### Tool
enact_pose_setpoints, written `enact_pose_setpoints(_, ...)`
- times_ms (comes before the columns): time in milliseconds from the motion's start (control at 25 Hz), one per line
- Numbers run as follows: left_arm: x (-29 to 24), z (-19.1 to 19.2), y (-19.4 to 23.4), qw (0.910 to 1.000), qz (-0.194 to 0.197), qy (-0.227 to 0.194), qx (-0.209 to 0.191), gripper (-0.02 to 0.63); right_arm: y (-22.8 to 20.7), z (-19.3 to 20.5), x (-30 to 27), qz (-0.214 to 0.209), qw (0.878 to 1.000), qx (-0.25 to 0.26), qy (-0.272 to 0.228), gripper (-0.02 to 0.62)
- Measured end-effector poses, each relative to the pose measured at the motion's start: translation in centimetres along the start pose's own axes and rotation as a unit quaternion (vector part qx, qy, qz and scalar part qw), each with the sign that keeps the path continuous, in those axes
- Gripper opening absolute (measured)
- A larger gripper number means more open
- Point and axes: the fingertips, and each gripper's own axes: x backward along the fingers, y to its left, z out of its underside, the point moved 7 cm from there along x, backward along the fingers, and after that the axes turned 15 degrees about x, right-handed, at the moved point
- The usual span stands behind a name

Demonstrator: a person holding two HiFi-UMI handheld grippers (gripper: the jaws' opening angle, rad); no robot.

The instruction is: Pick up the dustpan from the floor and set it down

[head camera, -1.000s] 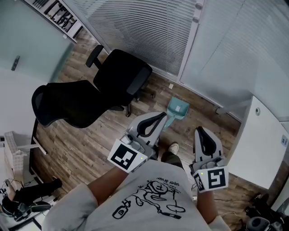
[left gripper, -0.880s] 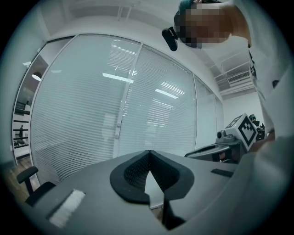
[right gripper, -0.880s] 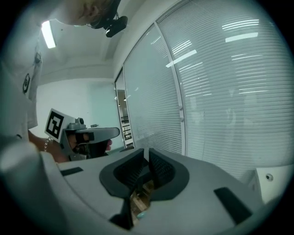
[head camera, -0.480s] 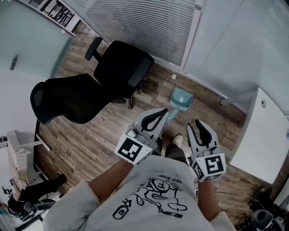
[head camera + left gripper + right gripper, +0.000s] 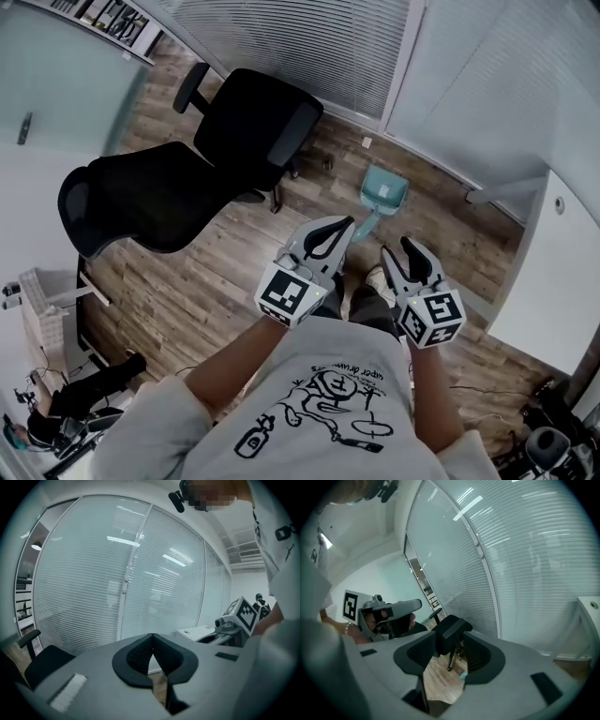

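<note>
A teal dustpan (image 5: 383,190) lies on the wooden floor, its handle pointing back toward my feet. My left gripper (image 5: 348,223) hangs just over the handle's near end in the head view, jaws shut with nothing in them; its pads meet in the left gripper view (image 5: 151,638). To the right of the handle, my right gripper (image 5: 397,247) is opening its jaws, and nothing is between them (image 5: 449,649). A sliver of teal dustpan (image 5: 463,676) shows below the right jaw. Neither gripper touches the dustpan.
A black office chair (image 5: 187,159) stands left of the dustpan, also in both gripper views (image 5: 450,629) (image 5: 44,665). Glass walls with blinds (image 5: 309,47) run behind. A white desk (image 5: 553,272) is at the right, and my shoe (image 5: 380,277) is below the grippers.
Both grippers have sunk toward the floor and drawn closer together in the head view. The right jaws went from shut to open. The dustpan lies where it was.
</note>
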Motion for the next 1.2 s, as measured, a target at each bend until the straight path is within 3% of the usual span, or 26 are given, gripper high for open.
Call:
enact_pose_setpoints(680,-2.9,6.7,4.6,0.998,-0.017,0.057,0.024,-0.003,-1.7,10.1,-7.7,-0.021,0.988,-0.134,0.08,0.222)
enact_pose_setpoints(1200,-4.8,11.5,7.6,0.9946,-0.022,0.098,0.028,-0.002,-2.3,16.3,-11.8,-0.029,0.965,-0.234,0.111,0.244)
